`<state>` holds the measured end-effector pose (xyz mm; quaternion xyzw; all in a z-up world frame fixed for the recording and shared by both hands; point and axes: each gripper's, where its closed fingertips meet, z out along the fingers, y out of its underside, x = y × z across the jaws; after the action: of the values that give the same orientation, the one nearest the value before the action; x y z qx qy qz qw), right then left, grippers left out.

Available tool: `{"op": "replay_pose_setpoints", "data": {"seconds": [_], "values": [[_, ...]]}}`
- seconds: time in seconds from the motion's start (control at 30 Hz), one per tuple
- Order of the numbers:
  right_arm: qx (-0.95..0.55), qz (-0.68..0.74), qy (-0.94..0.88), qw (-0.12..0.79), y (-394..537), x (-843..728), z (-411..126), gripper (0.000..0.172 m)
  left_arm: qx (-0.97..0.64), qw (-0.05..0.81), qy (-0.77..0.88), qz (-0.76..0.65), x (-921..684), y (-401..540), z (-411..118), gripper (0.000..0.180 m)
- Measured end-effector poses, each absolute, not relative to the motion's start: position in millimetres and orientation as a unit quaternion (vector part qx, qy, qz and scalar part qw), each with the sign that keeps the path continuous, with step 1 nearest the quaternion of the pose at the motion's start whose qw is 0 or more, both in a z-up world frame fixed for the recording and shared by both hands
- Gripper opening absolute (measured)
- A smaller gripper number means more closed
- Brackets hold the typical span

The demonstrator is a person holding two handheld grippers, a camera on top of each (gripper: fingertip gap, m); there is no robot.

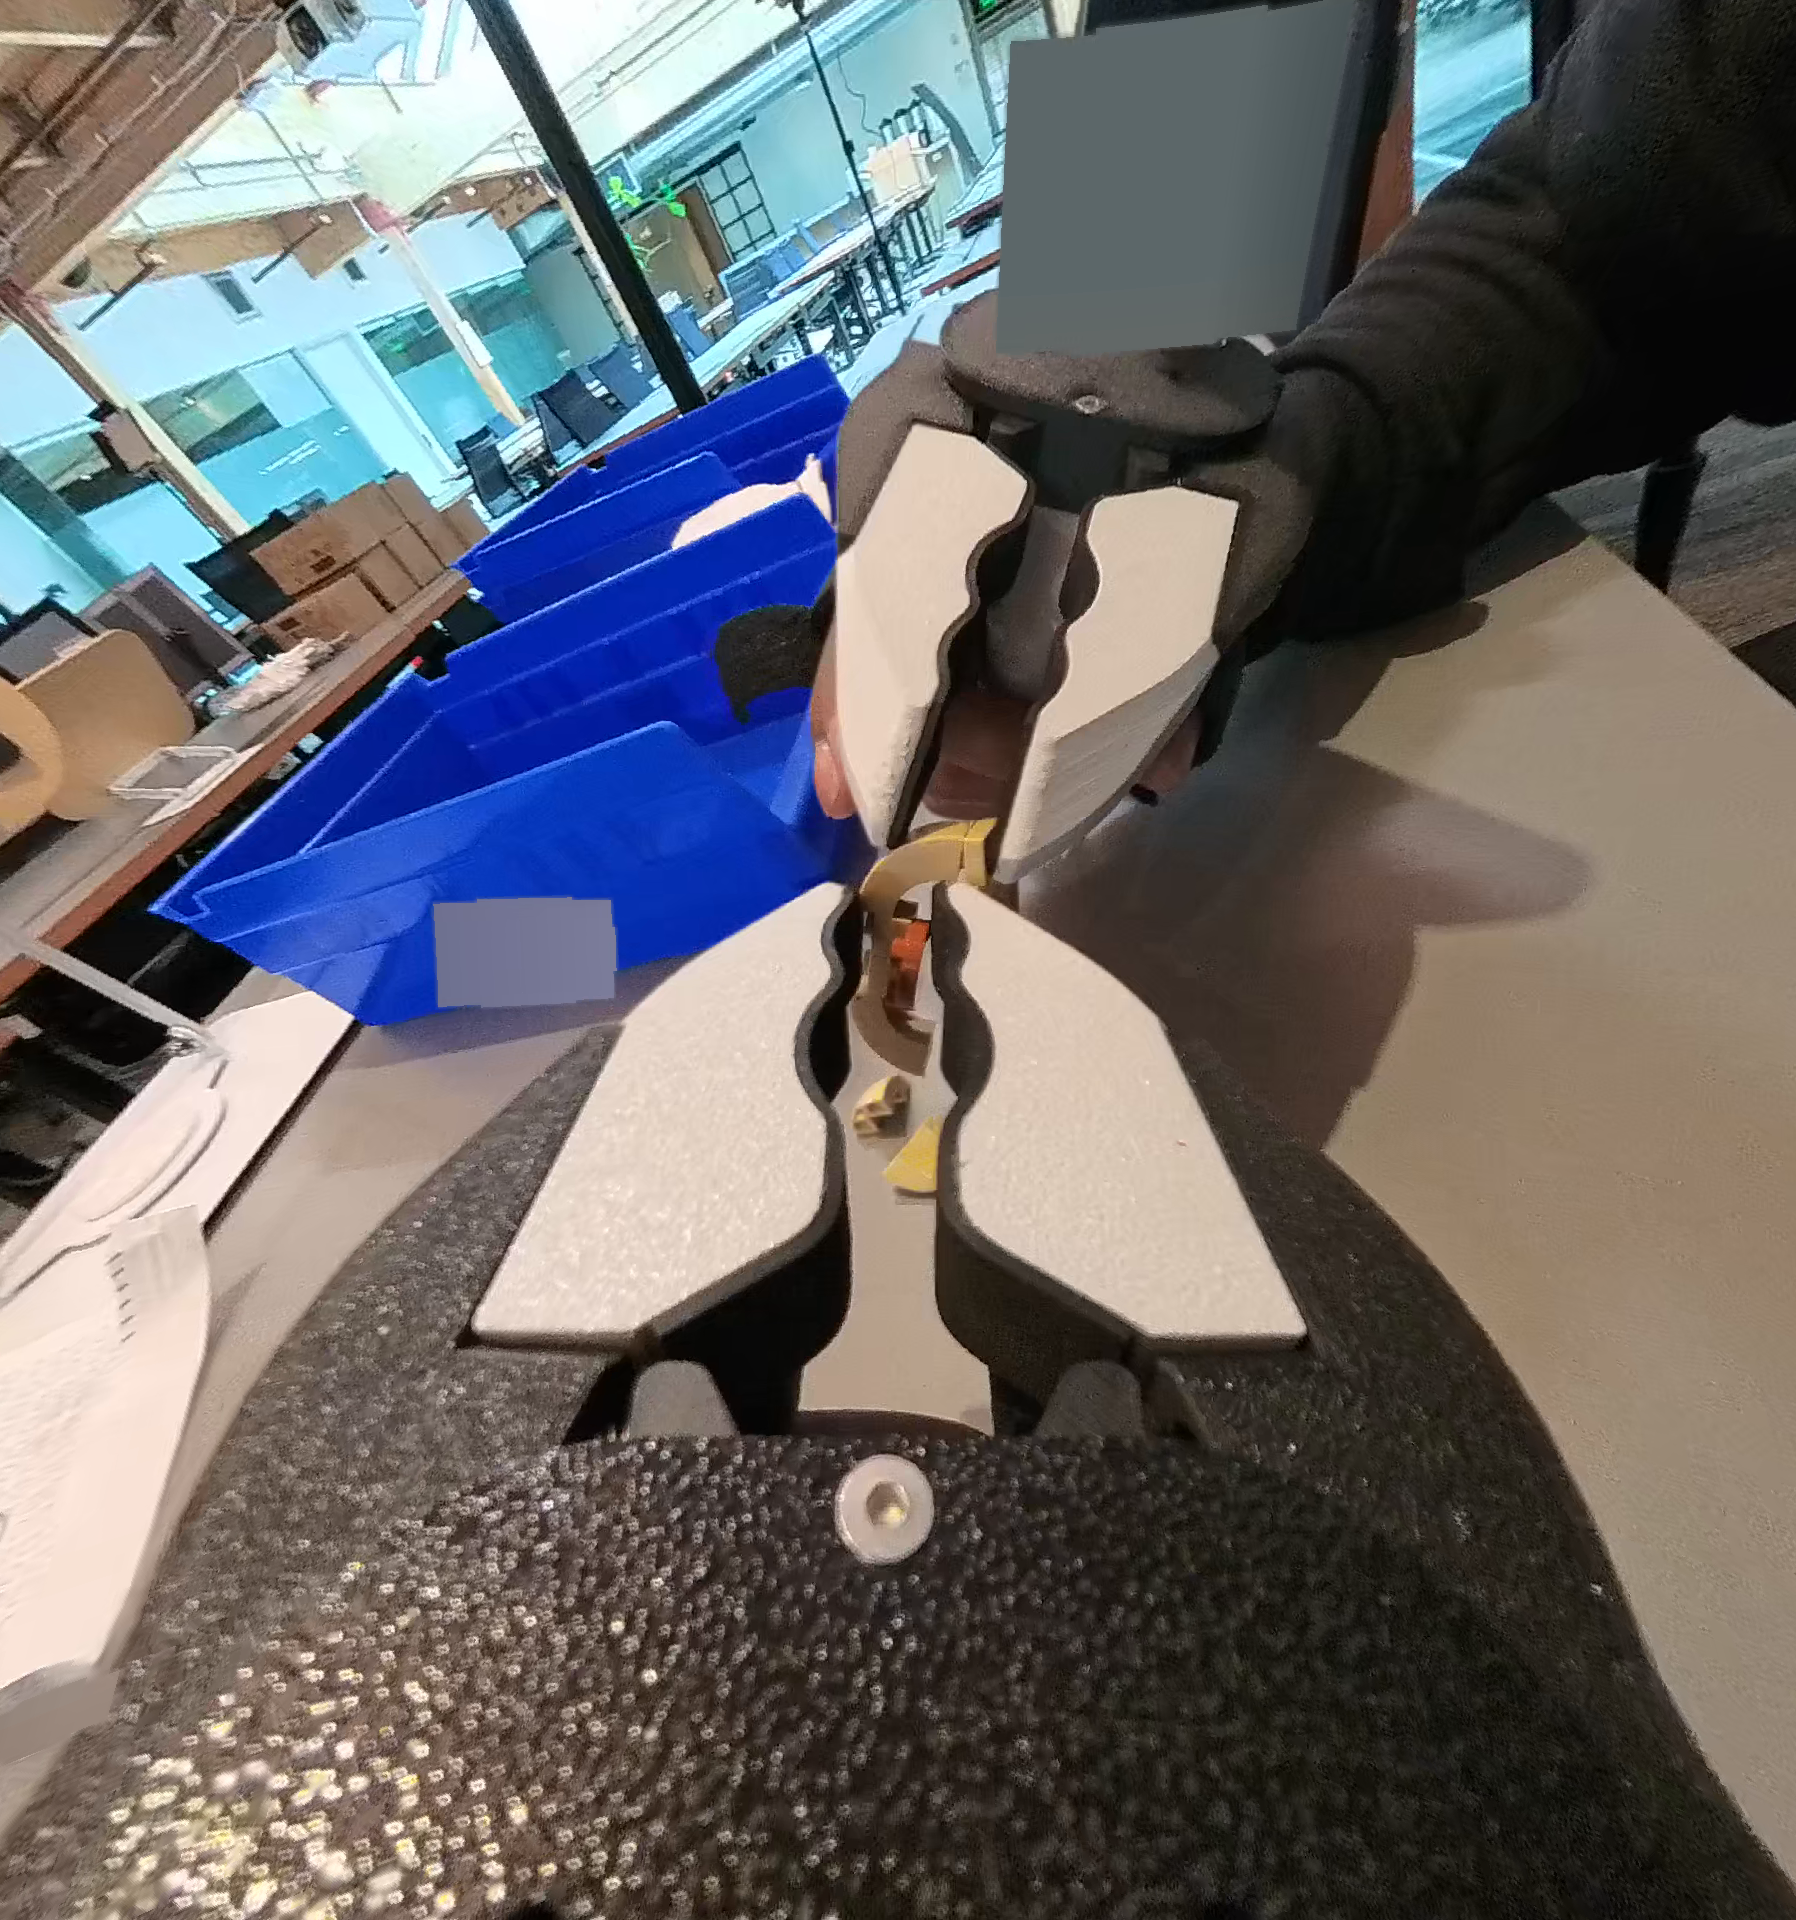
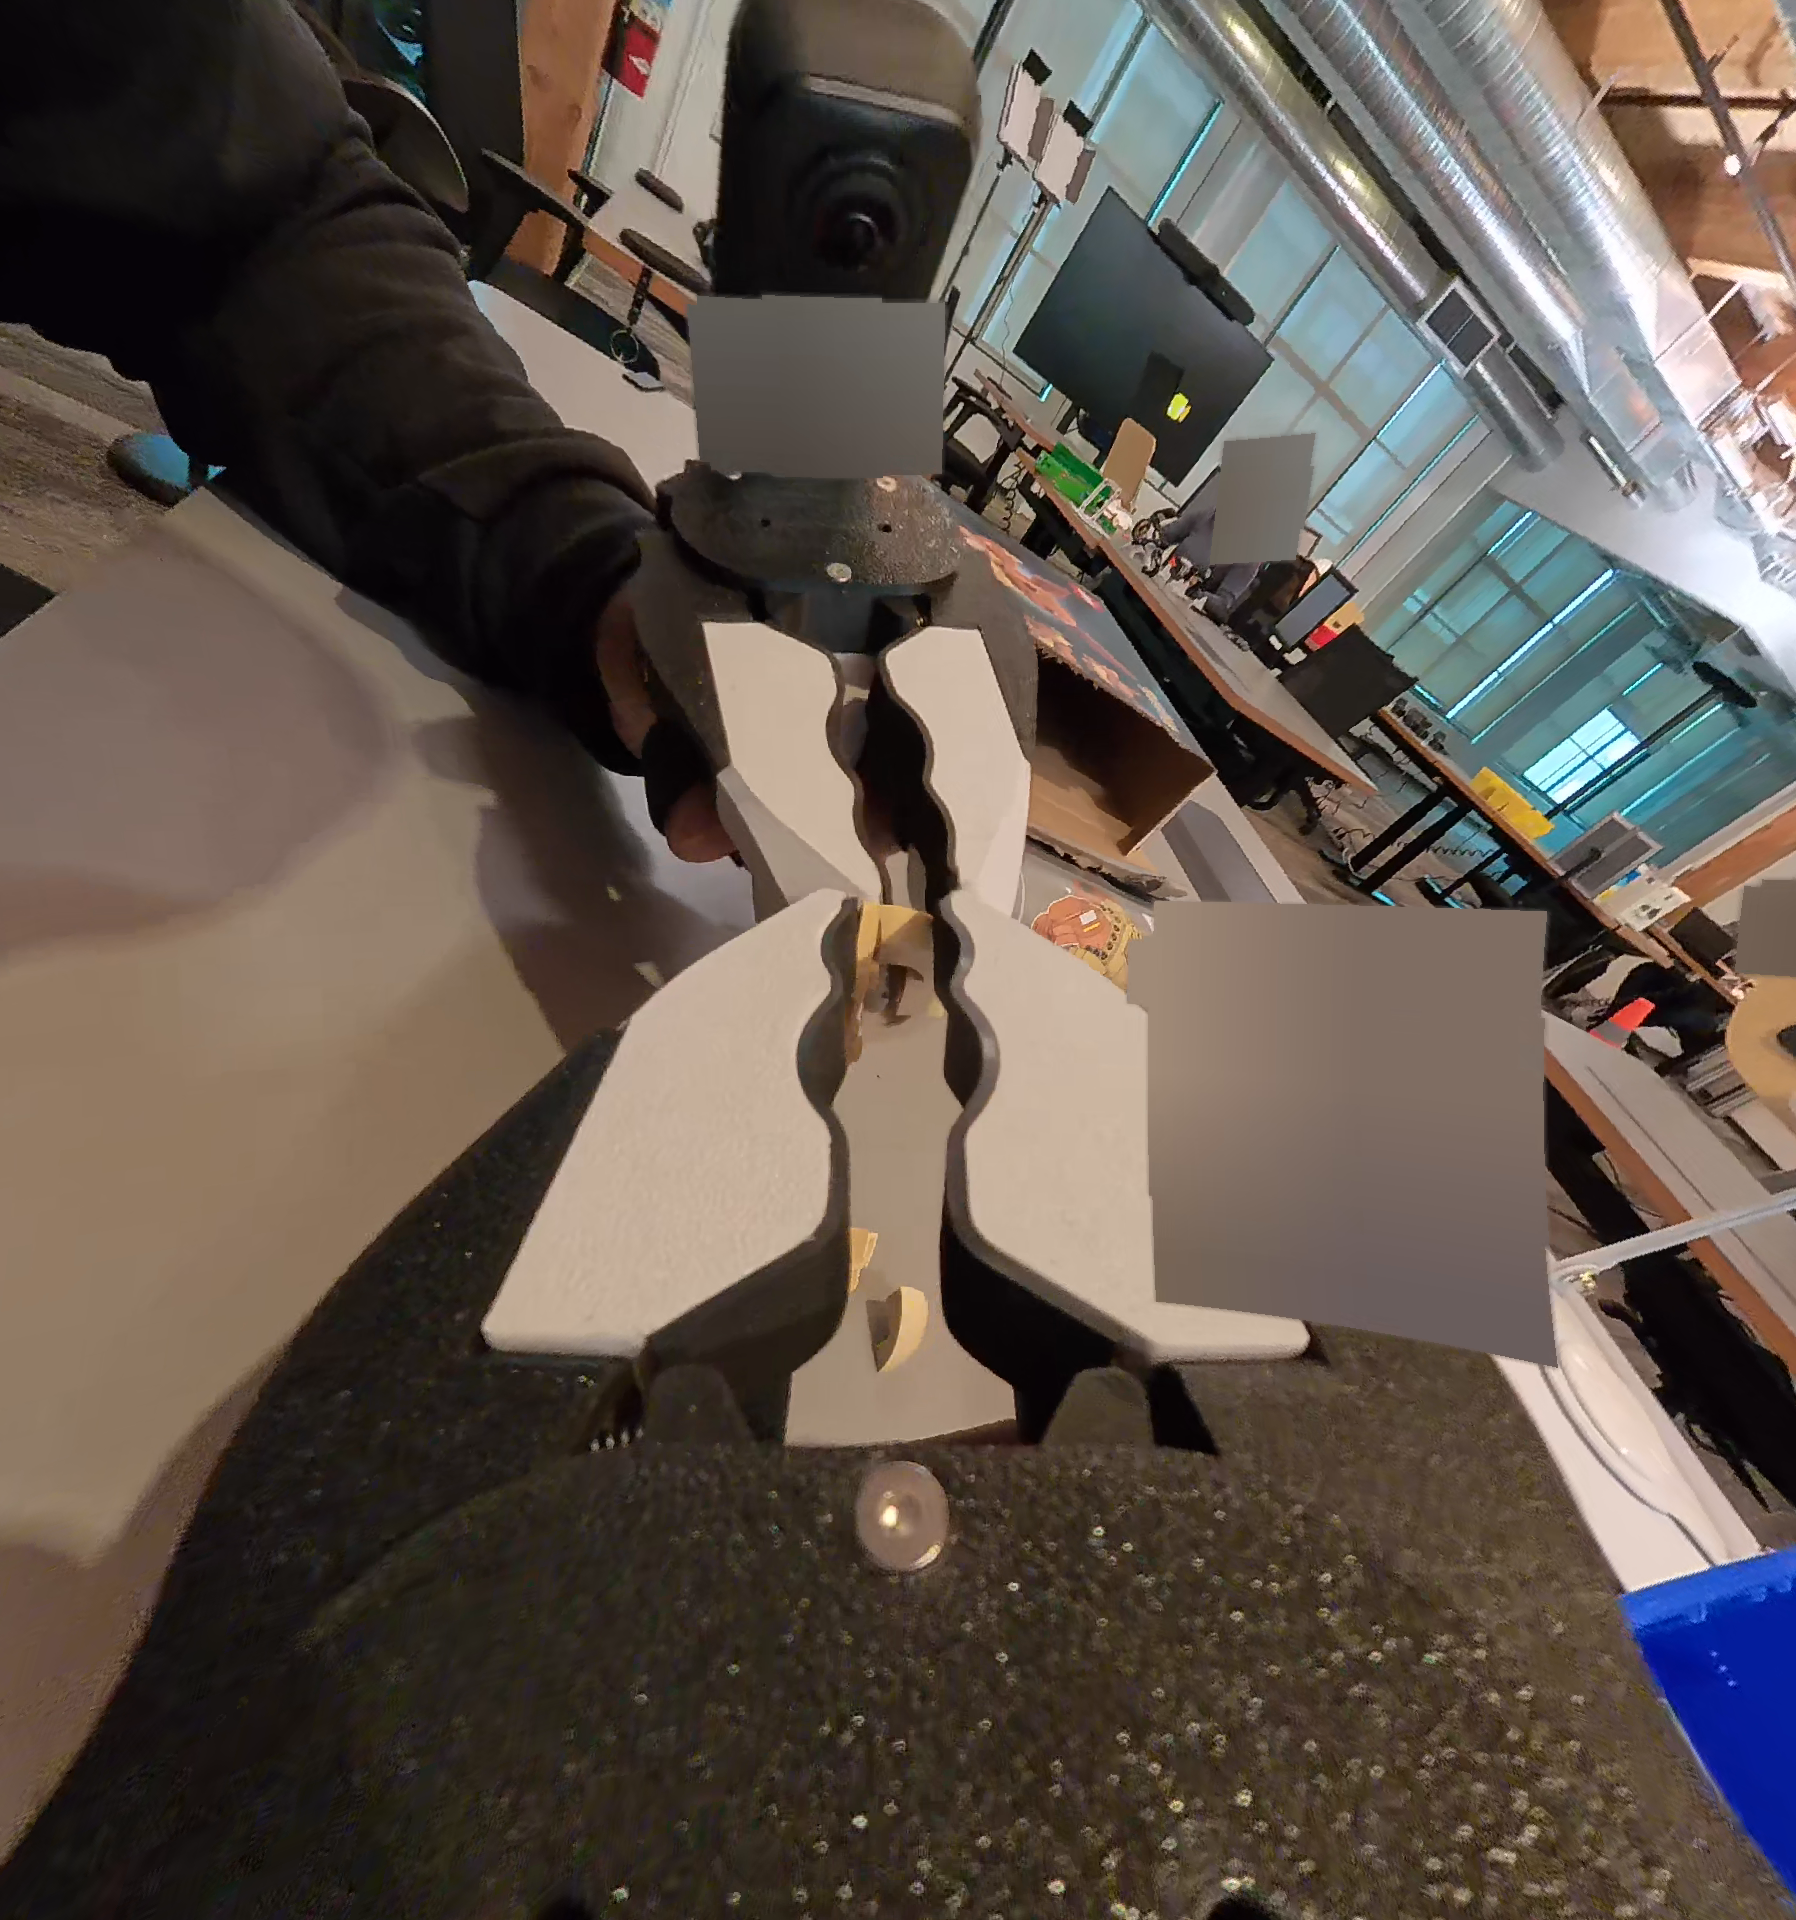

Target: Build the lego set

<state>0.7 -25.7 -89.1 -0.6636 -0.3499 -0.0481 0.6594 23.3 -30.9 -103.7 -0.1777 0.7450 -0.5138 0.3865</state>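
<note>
The two grippers meet tip to tip above a grey table (image 1: 1559, 987). A tan curved piece (image 1: 886, 987) with a small orange part on it sits between my left gripper's (image 1: 896, 906) pads, which are shut on its lower arc. My right gripper (image 1: 951, 844) comes in from above, shut on the piece's upper end. In the right wrist view, the tan piece (image 2: 889, 935) is at my right gripper's (image 2: 889, 912) tips, and the left gripper's fingers (image 2: 790, 790) reach in from the far side. Two small loose tan bits (image 1: 899, 1132) lie on the table below.
Blue plastic bins (image 1: 561, 800) stand in a row on the table's left. White papers (image 1: 63, 1382) lie at the near left. An open cardboard box (image 2: 1112, 769) sits behind the left gripper. A blue bin corner (image 2: 1756, 1714) is at the lower right. Gloved hands hold both grippers. Both grippers' tips are close together, under 4 cm apart.
</note>
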Motion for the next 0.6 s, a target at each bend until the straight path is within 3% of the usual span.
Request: {"op": "replay_pose_setpoints", "data": {"seconds": [0.6], "values": [[-0.665,-0.085,-0.379,0.638,-25.8,-1.1,-93.9,0.01,-0.209,0.325,0.781,-0.491,20.0,-32.0,-112.1,0.012]]}}
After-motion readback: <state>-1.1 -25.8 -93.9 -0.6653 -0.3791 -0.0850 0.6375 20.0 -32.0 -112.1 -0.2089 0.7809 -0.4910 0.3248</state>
